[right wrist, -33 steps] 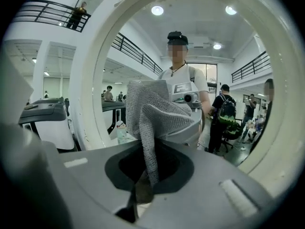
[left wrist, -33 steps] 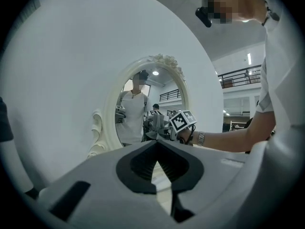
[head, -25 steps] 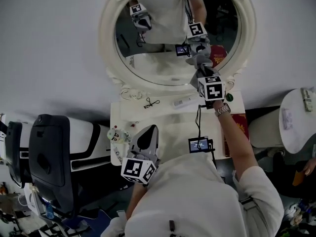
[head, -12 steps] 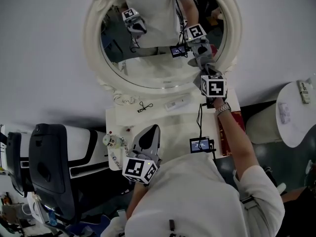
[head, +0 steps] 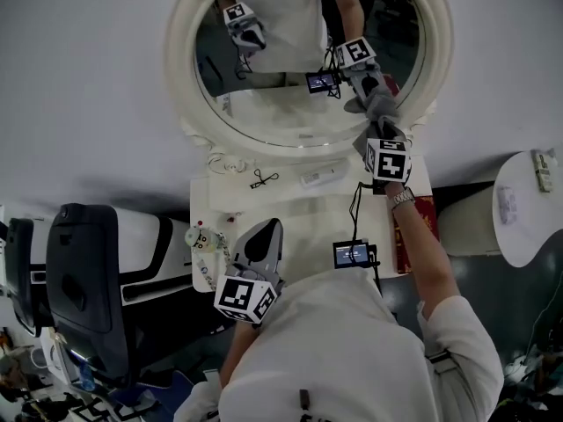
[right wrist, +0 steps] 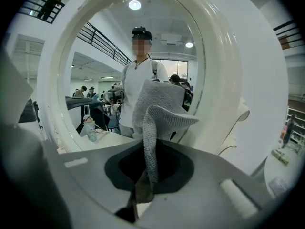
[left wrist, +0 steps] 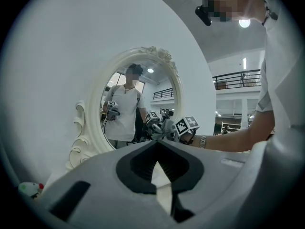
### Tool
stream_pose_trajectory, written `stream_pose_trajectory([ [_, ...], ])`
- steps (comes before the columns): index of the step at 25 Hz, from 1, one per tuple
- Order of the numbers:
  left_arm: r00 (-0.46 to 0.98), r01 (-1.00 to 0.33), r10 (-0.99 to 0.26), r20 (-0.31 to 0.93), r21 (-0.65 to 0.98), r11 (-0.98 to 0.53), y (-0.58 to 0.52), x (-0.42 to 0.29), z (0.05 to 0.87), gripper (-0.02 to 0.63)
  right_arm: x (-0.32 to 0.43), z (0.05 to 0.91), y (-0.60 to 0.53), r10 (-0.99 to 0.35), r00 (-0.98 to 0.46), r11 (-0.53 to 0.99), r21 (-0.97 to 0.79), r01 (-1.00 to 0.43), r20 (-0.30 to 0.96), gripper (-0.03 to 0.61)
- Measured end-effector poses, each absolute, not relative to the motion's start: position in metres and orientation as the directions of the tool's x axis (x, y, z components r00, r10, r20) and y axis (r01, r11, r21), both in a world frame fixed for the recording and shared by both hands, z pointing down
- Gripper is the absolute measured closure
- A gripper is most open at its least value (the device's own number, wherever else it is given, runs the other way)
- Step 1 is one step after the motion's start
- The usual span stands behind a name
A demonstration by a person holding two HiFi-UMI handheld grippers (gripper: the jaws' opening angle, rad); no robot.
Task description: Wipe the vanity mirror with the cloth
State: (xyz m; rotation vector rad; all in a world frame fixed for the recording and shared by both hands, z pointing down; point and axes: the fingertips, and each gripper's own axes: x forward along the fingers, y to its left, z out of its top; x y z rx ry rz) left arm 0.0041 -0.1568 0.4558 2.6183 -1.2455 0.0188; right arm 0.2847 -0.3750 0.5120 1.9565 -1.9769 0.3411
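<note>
The oval vanity mirror (head: 290,104) in a white ornate frame (head: 180,69) stands against the wall at the top of the head view. My right gripper (head: 380,137) is shut on a grey knitted cloth (head: 378,112), which rests against the lower right of the glass beside the frame. In the right gripper view the cloth (right wrist: 159,104) rises out of the right gripper (right wrist: 143,187) and folds over in front of the mirror glass (right wrist: 95,80). My left gripper (head: 268,229) hangs low over the vanity table, shut on nothing. Its tip (left wrist: 157,146) points toward the mirror (left wrist: 138,109).
The white vanity table (head: 220,202) carries a black hair clip (head: 264,180), a white tube (head: 318,176) and a small bottle (head: 201,238). A dark chair (head: 84,280) stands at the left. A round white table (head: 528,209) and a red box (head: 424,227) are at the right.
My right gripper has slid the cloth a little to the right, toward the frame's lower right rim. The left gripper has stayed where it was.
</note>
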Motion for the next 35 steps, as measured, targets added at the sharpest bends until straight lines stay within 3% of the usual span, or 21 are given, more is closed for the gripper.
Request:
stream_pose_trajectory([
  [8, 0.614, -0.783, -0.782, 0.105, 0.21, -0.586, -0.164, -0.028, 0.455, 0.607, 0.176, 0.501, -0.371, -0.924, -0.187, 0.24, 0.125, -0.963, 0.333, 0.557],
  [19, 0.449, -0.879, -0.881, 0.148, 0.251, -0.406, -0.148, -0.095, 0.47, 0.607, 0.019, 0.54, -0.398, -0.813, -0.412, 0.522, 0.201, -0.829, 0.412, 0.557],
  [27, 0.31, -0.932, -0.931, 0.195, 0.255, -0.257, -0.126, -0.133, 0.485, 0.607, -0.035, 0.558, -0.405, -0.779, -0.466, 0.584, 0.215, -0.783, 0.42, 0.557],
  [35, 0.306, -0.937, -0.927, 0.216, 0.243, -0.252, -0.122, -0.129, 0.49, 0.607, -0.037, 0.563, -0.406, -0.788, -0.465, 0.585, 0.256, -0.769, 0.405, 0.558],
])
